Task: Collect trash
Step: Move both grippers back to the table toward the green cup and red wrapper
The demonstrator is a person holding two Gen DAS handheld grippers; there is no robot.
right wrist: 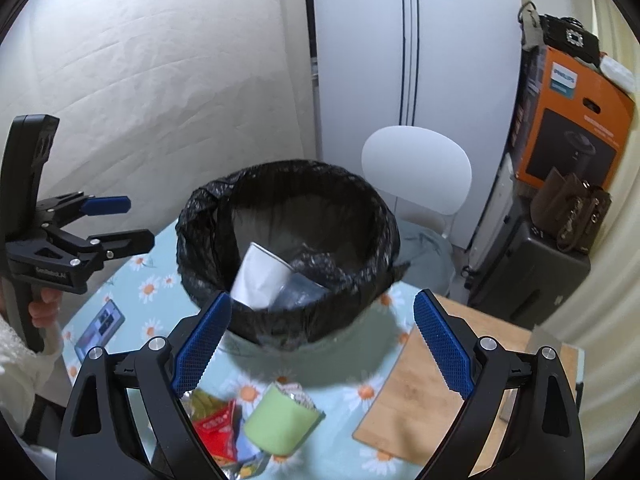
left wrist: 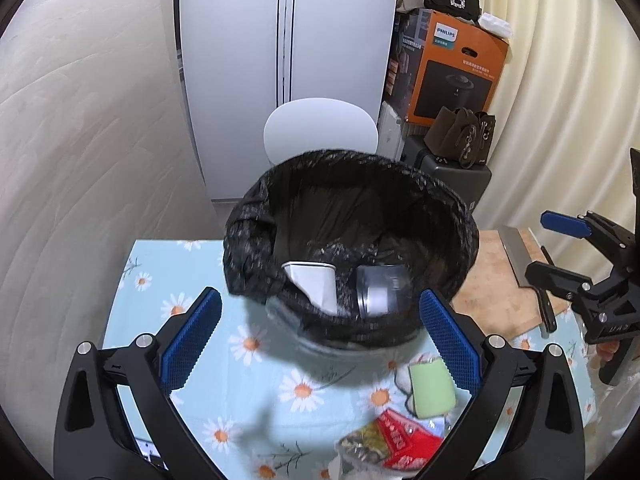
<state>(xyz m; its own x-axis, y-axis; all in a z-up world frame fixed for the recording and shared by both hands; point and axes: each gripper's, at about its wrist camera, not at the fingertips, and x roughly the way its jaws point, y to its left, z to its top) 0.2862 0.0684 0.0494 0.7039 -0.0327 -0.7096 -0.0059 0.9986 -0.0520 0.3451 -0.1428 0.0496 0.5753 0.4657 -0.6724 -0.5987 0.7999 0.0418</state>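
The round bin lined with a black plastic bag (left wrist: 352, 240) stands mid-frame on the daisy-print tabletop (left wrist: 192, 360), already holding a white paper cup (left wrist: 314, 282) and a clear plastic cup (left wrist: 382, 290). We judge the pale green cup (right wrist: 280, 420) and red snack wrapper (right wrist: 218, 428) at lower centre come next. Our left gripper (left wrist: 320, 340) and right gripper (right wrist: 322, 344) both gape wide, empty. A careless reach could nudge the light bin, or the slippery wrapper could slide away.
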